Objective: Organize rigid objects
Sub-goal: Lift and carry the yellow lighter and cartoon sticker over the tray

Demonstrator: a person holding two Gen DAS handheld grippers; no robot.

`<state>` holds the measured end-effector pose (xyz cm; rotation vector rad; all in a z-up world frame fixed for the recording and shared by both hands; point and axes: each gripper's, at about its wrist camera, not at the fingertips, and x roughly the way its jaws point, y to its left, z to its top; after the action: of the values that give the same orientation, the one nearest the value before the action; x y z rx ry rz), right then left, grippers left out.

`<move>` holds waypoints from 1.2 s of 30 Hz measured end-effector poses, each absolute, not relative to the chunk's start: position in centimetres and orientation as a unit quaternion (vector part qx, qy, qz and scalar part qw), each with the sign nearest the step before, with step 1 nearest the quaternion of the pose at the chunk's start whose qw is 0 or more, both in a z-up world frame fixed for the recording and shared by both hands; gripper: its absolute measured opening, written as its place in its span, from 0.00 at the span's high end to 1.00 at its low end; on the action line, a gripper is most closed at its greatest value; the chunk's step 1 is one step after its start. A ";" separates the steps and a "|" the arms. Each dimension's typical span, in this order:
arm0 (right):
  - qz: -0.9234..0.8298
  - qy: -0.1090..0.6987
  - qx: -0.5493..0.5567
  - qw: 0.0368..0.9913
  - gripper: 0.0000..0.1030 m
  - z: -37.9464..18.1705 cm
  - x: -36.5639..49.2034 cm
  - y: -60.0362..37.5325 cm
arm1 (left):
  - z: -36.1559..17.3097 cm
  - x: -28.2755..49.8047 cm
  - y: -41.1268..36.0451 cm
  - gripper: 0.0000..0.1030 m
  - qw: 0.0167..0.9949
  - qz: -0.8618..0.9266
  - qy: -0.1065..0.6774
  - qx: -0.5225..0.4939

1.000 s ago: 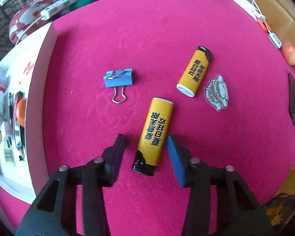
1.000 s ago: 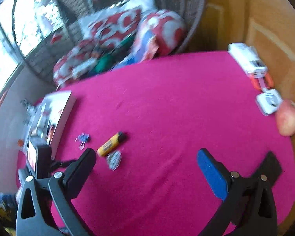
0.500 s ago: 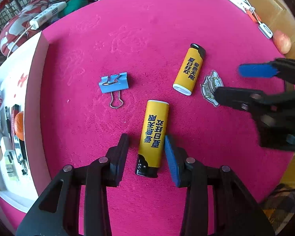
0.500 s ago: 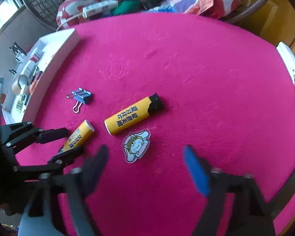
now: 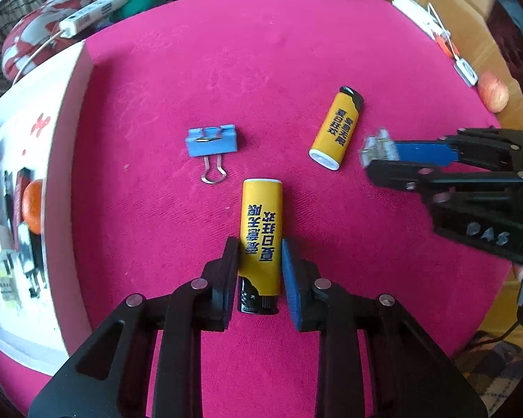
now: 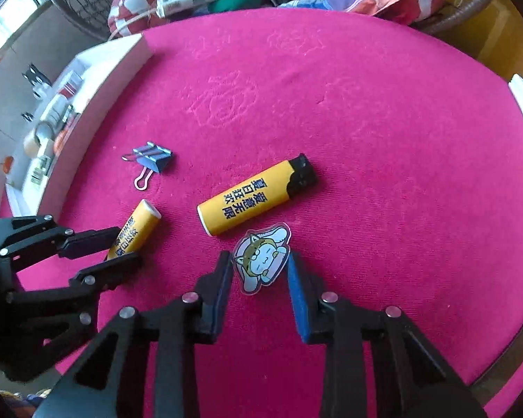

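While its long axis runs straight away from the left wrist camera, black cap nearest, the near lighter (image 5: 260, 244) lies on the pink cloth (image 5: 261, 69), pinched by the left gripper (image 5: 259, 271). The right gripper (image 6: 261, 278) stands spread around a cartoon sticker (image 6: 262, 257).

Glossy plastic lighter (image 5: 260, 240), napped cloth tabletop (image 5: 279, 62).

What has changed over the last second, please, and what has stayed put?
The left gripper narrowed its jaws onto the near lighter. The right gripper swung in and closed around the cartoon sticker. The far lighter and binder clip stayed put.
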<state>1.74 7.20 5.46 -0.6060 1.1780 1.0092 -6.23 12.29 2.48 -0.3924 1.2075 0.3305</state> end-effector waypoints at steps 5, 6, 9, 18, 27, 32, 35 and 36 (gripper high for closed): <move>0.472 0.497 -0.227 0.692 0.70 9.9 2.0 4.8 | 6.1 -8.3 13.4 0.77 0.814 0.174 0.518 -0.197; 0.476 0.489 -0.215 0.698 0.70 11.1 2.1 4.5 | 7.8 -8.7 13.6 0.77 0.824 0.179 0.500 -0.195; 0.496 0.445 -0.180 0.723 0.70 15.9 1.9 3.3 | 12.0 -9.3 14.2 0.77 0.844 0.194 0.462 -0.191; 0.545 0.297 -0.097 0.778 0.70 28.7 -0.1 2.1 | 24.8 -9.5 15.3 0.77 0.896 0.223 0.354 -0.149; 0.567 0.199 -0.038 0.798 0.70 35.7 -3.7 1.3 | 31.9 -12.9 15.0 0.77 0.917 0.247 0.285 -0.127; 0.578 0.173 -0.029 0.797 0.70 37.3 -5.1 1.5 | 32.4 -14.9 16.1 0.77 0.916 0.256 0.277 -0.134; 0.585 0.170 -0.031 0.793 0.70 37.3 -6.1 2.2 | 32.4 -16.2 16.8 0.77 0.915 0.265 0.274 -0.134; 0.587 0.169 -0.032 0.791 0.70 37.3 -6.6 2.4 | 32.5 -16.6 17.0 0.77 0.914 0.266 0.274 -0.135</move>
<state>-6.57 2.39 37.35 -0.0695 0.3637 1.2625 -16.64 16.98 32.47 -0.2784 0.5634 0.5483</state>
